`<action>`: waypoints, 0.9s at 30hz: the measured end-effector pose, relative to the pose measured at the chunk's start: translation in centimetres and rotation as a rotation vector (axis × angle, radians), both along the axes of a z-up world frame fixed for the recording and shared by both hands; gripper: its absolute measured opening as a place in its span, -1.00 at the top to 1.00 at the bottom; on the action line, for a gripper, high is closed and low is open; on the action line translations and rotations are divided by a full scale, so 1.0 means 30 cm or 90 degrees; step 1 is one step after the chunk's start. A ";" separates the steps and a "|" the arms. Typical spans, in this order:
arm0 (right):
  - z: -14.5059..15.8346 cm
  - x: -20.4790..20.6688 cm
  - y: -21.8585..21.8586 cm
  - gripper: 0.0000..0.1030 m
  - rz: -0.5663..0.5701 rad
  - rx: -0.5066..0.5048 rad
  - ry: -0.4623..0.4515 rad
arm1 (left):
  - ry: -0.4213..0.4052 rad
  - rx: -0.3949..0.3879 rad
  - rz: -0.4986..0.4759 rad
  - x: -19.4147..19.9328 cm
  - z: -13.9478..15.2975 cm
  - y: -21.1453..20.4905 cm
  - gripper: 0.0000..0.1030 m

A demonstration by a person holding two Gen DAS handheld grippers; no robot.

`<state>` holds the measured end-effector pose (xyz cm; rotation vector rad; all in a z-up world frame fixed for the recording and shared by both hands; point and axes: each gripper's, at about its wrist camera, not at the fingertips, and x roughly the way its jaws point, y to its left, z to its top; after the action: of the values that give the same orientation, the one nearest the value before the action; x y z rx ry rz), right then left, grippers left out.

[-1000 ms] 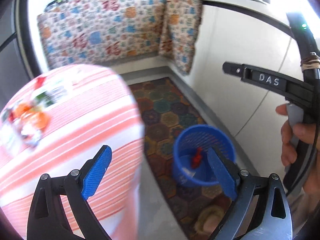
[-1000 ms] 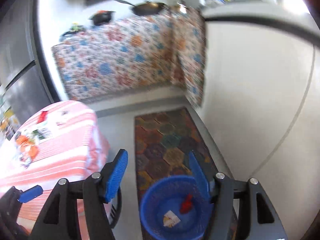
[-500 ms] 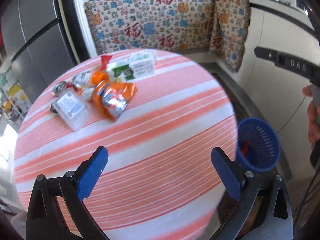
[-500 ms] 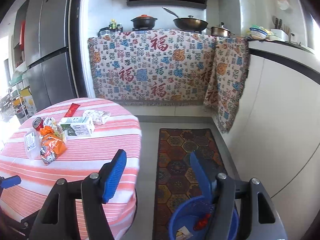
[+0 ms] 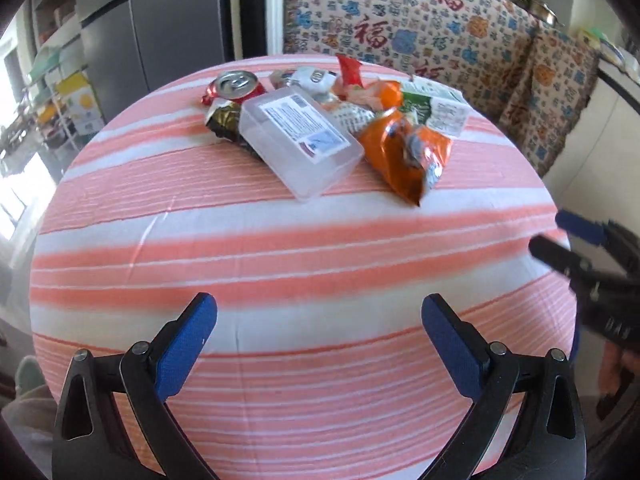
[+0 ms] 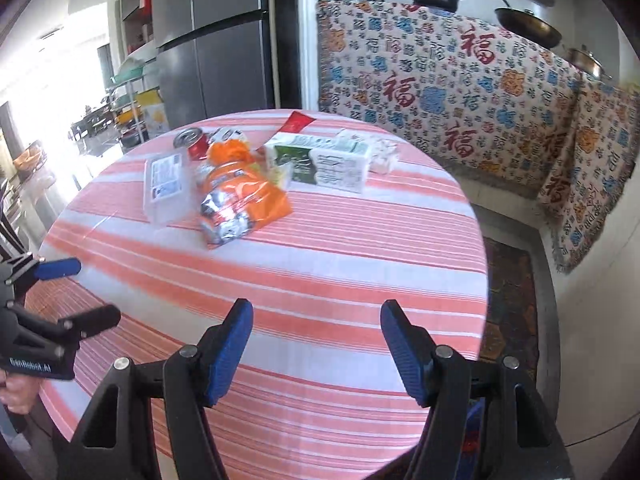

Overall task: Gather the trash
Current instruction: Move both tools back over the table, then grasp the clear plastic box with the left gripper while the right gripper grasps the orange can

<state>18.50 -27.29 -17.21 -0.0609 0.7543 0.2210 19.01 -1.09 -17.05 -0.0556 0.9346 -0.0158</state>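
Observation:
A heap of trash lies at the far side of a round table with an orange-striped cloth (image 5: 280, 248) (image 6: 340, 264). It holds a clear plastic box (image 5: 298, 136) (image 6: 164, 184), an orange snack bag (image 5: 408, 152) (image 6: 240, 204), a red can (image 5: 236, 84) (image 6: 192, 142), a green-white carton (image 5: 436, 108) (image 6: 324, 162) and a red wrapper (image 5: 350, 70) (image 6: 298, 122). My left gripper (image 5: 318, 324) is open and empty over the near table edge. My right gripper (image 6: 316, 328) is open and empty, to its right. The blue basket is almost hidden.
A grey fridge (image 6: 224, 44) stands behind the table. A patterned cloth (image 6: 460, 76) covers the counter with pots (image 6: 524, 28) on top. A patterned rug (image 6: 508, 300) lies on the floor right of the table. A white cabinet (image 5: 600, 132) stands at the right.
Both grippers have swung left and up from the blue basket on the floor to face the table. The trash heap now sits ahead of both. Both stayed open.

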 end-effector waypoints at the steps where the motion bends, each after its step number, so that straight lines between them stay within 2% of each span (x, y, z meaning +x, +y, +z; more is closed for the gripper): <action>1: -0.009 0.003 0.031 -0.32 -0.001 -0.009 0.001 | -0.005 -0.009 0.016 0.027 0.012 0.019 -0.98; 5: -0.026 0.016 0.106 -0.32 0.019 -0.007 0.008 | -0.020 -0.031 0.096 0.156 0.049 0.051 -0.98; 11: -0.045 0.019 0.138 -0.32 0.032 -0.001 0.017 | -0.012 0.014 0.186 0.347 0.011 0.015 -0.98; 16: -0.039 0.001 0.132 -0.32 0.036 -0.004 0.011 | 0.015 0.041 0.222 0.413 -0.039 0.016 -1.00; 18: -0.027 0.004 0.118 -0.32 0.030 0.004 0.005 | 0.012 0.037 0.209 0.401 -0.035 0.028 -0.90; 19: -0.023 0.007 0.110 -0.32 0.025 0.009 0.003 | 0.008 0.028 0.190 0.390 -0.030 0.031 -0.62; 20: -0.022 0.013 0.104 -0.32 0.020 0.015 0.003 | 0.011 0.019 0.170 0.383 -0.026 0.034 -0.58; 23: -0.014 0.030 0.084 -0.32 0.011 0.032 0.009 | 0.021 0.034 0.125 0.325 -0.014 0.047 -0.55; 27: -0.014 0.048 0.089 -0.32 0.014 0.041 0.016 | 0.067 0.023 0.008 0.225 -0.004 0.072 -0.55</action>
<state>19.93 -24.63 -17.64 -0.0056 0.7706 0.2672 25.75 1.07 -17.18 -0.0288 1.0397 0.0168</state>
